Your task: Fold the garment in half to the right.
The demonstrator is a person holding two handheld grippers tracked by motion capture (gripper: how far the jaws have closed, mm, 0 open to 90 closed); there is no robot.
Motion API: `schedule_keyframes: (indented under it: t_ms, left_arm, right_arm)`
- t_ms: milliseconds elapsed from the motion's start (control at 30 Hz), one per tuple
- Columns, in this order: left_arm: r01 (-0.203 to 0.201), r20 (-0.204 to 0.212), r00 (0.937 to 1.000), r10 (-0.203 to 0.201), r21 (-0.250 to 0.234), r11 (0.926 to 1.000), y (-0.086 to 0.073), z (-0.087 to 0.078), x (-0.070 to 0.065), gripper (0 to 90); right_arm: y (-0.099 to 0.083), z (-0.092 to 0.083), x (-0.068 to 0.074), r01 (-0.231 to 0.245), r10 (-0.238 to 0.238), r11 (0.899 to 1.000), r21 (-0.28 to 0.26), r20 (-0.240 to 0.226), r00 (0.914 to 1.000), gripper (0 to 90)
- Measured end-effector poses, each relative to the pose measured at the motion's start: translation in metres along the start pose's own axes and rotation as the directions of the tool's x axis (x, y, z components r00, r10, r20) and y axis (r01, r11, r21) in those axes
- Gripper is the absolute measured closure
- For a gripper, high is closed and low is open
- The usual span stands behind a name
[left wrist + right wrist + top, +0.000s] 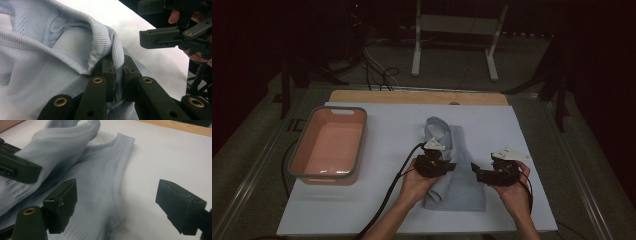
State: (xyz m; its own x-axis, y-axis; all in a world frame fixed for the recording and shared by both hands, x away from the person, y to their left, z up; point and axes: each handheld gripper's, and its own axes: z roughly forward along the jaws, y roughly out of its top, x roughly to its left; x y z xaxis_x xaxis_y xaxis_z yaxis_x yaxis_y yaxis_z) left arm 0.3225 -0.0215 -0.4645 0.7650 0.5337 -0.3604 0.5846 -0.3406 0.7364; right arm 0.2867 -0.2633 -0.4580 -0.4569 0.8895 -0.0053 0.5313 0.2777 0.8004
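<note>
A pale blue knit garment (455, 165) lies folded on the white table cover (387, 130), near the middle. My left gripper (435, 161) sits over its left part and is shut on a ribbed edge of the garment (117, 56), the fabric pinched between the two pads and lifted into a fold. My right gripper (486, 176) hovers at the garment's right edge, jaws open and wide apart. In the right gripper view its jaws straddle the ribbed hem (119, 192) and bare cover, with nothing between the right gripper (116, 206) pads. The right gripper's jaw also shows in the left gripper view, upper right.
A salmon-coloured tub with a grey rim (298, 155) stands empty at the table's left. A wooden strip (417, 97) runs along the far edge. Cables (392, 185) trail from the grippers toward the front. A white frame (452, 30) stands on the floor behind.
</note>
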Motion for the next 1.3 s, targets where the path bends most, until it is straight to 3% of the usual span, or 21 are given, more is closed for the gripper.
schedule_keyframes:
  t_ms: [633, 733, 867, 1033, 1300]
  left_arm:
    - [-0.029, 0.026, 0.9993, 0.028, 0.039, 0.9988, 0.006, 0.021, -0.010, 81.0]
    - [-0.029, 0.052, 0.9983, 0.027, 0.035, 0.9990, 0.004, 0.022, -0.009, 70.4]
    - [-0.022, 0.053, 0.9984, 0.021, 0.014, 0.9997, 0.004, 0.020, -0.009, 55.7]
    - [0.006, 0.012, 0.9999, -0.006, -0.036, 0.9993, 0.003, 0.007, -0.003, 40.7]
    - [0.010, -0.070, 0.9974, -0.015, -0.071, 0.9974, -0.002, -0.012, 0.007, 22.0]
  right_arm:
    - [0.001, -0.002, 0.000, -0.016, 0.016, 1.000, -0.002, 0.006, 0.9999, 26.6]
    - [0.001, -0.002, -0.001, -0.017, 0.017, 1.000, -0.001, 0.005, 0.9998, 27.5]
    - [0.001, -0.002, 0.000, -0.017, 0.017, 1.000, 0.000, 0.003, 0.9998, 27.7]
    - [0.001, 0.000, 0.001, -0.014, 0.014, 1.000, 0.008, -0.010, 0.9998, 30.1]
    - [-0.001, 0.009, 0.006, -0.009, 0.010, 0.999, 0.046, -0.036, 0.9993, 33.7]
